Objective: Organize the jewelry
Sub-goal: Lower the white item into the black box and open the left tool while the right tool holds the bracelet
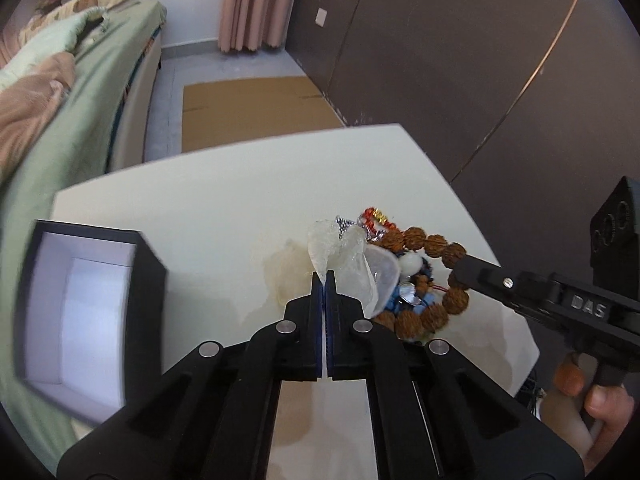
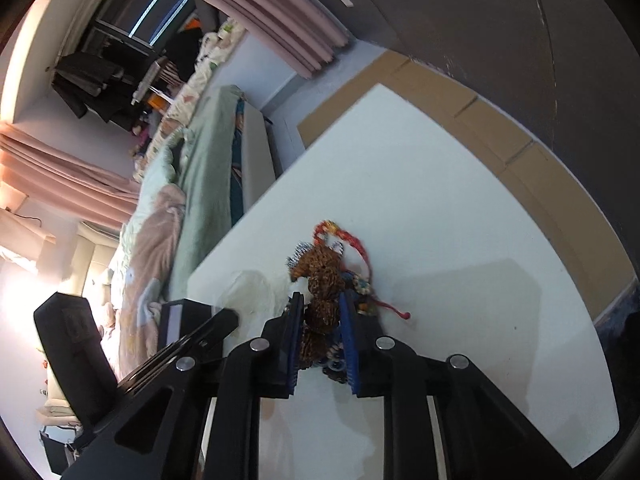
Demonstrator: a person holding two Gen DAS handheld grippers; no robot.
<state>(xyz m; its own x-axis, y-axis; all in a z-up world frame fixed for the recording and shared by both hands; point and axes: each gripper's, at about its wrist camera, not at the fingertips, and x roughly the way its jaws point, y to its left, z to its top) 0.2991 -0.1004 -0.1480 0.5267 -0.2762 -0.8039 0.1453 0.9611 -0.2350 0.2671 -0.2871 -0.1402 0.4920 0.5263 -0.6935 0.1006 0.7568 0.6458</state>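
At left on your white table (image 1: 208,208) stands the open black box (image 1: 86,312). Your left gripper (image 1: 324,280) is fully closed, pinching a clear plastic bag (image 1: 344,256). At right, your right gripper (image 2: 322,312) clamps narrowly on the brown bead bracelet (image 1: 434,276) in the jewelry pile (image 1: 404,280).

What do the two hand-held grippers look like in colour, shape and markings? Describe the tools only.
Both are matte black. The left hand-held gripper has two flat fingers lined with blue pads, angular linkage arms and round silver pivot pins. The right hand-held gripper is built alike, with ridged blue pads. In the left wrist view its body carries raised letters "DAS" and a boxy black block on top. No cables or sleeves show.
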